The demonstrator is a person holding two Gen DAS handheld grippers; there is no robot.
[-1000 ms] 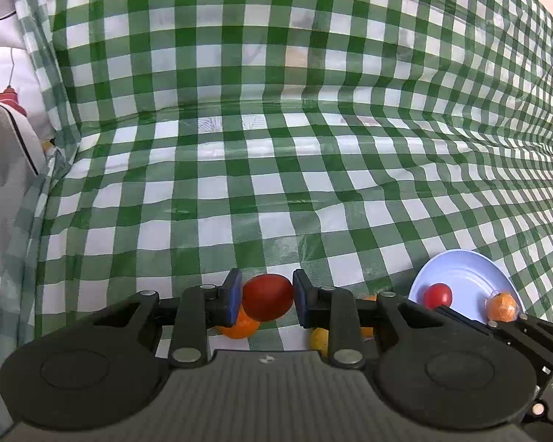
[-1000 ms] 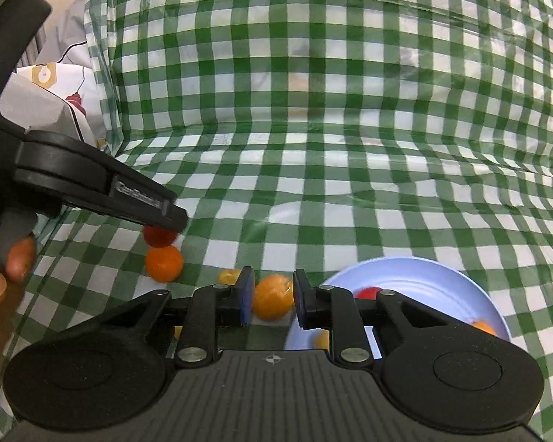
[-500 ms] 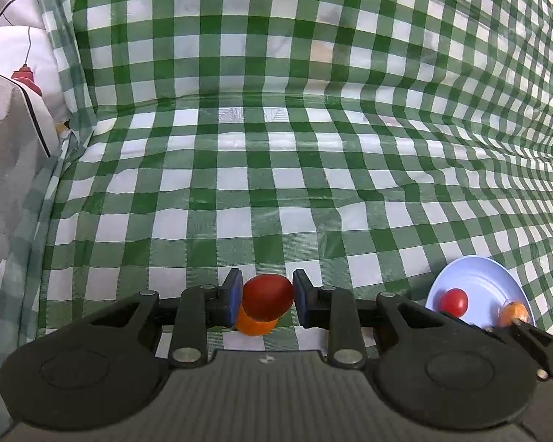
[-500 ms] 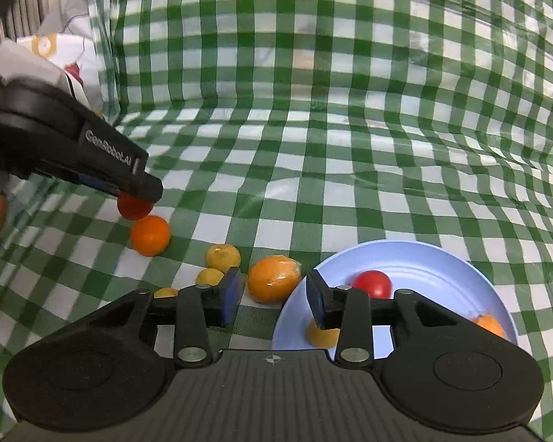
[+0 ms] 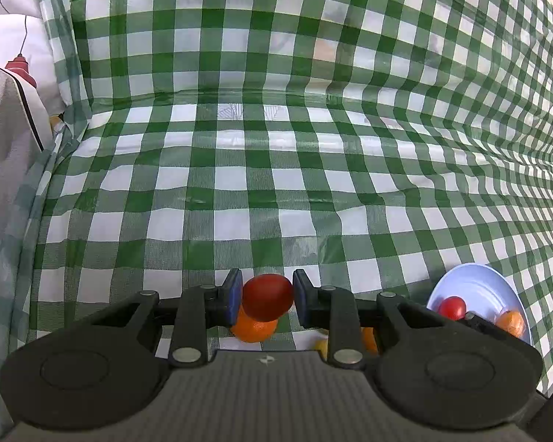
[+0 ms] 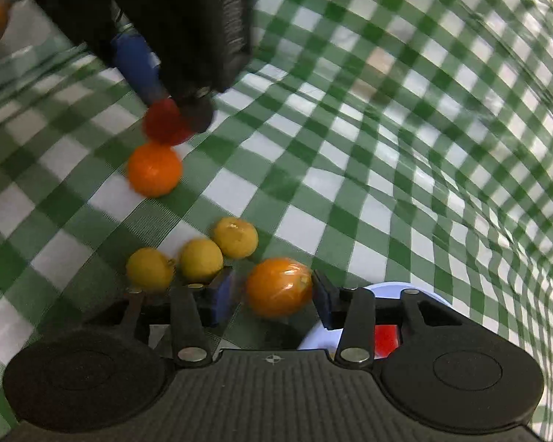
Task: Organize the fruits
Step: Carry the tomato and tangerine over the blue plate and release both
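Checked cloth (image 5: 276, 191) covers the surface ahead of both tools. Pale blue plate (image 5: 475, 283) sits right of the left tool (image 5: 267, 296), holding a small tomato (image 5: 452, 307). Left tool clenched on a red tomato (image 5: 267, 296), orange (image 5: 254, 328) just below it. Right tool (image 6: 272, 293) released, jaws just closing in slightly; wrapped orange (image 6: 278, 287) lies between them, gap on the left side. Three yellow fruits (image 6: 201, 259) just left.

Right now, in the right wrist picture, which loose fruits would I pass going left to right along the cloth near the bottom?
Yellow fruit → second yellow fruit → third yellow fruit → wrapped orange fruit, between the right gripper fingers.
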